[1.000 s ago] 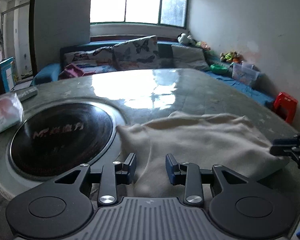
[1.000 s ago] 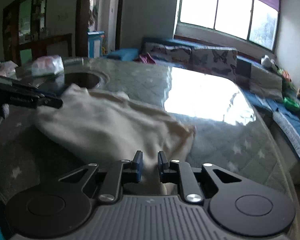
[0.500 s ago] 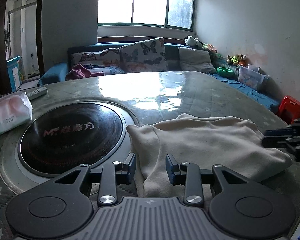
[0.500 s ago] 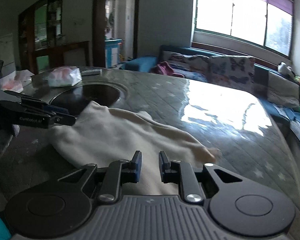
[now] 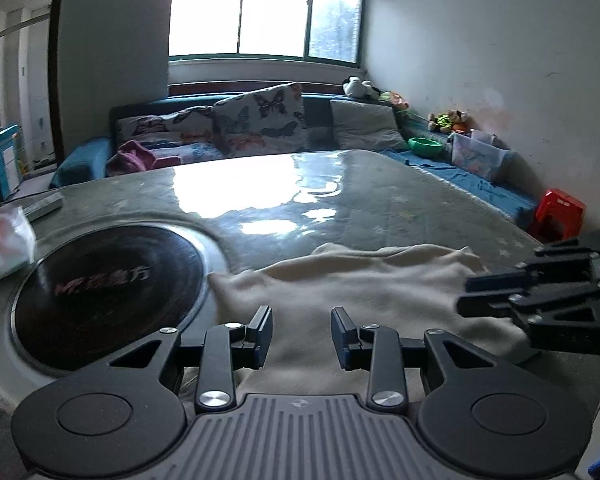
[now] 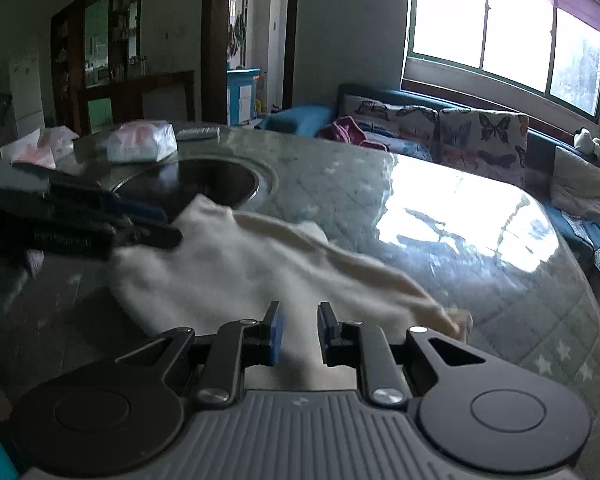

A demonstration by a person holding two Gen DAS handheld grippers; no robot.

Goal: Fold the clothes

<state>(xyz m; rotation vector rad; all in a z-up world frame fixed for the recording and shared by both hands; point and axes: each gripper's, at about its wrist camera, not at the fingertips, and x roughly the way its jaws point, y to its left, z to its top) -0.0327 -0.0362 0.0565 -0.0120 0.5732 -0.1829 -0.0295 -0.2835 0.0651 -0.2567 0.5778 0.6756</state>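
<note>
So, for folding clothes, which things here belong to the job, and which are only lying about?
Job:
- cream garment
- left gripper, open
- right gripper, open

Lying about:
- tissue pack
- black round hob
- remote

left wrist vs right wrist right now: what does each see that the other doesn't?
Left wrist only: red stool, green bowl, clear storage bin along the wall. Right wrist only: dark wooden shelving and a second tissue pack. Both: cream garment on the table, black round cooktop, butterfly cushions, and both open grippers, left gripper and right gripper.
</note>
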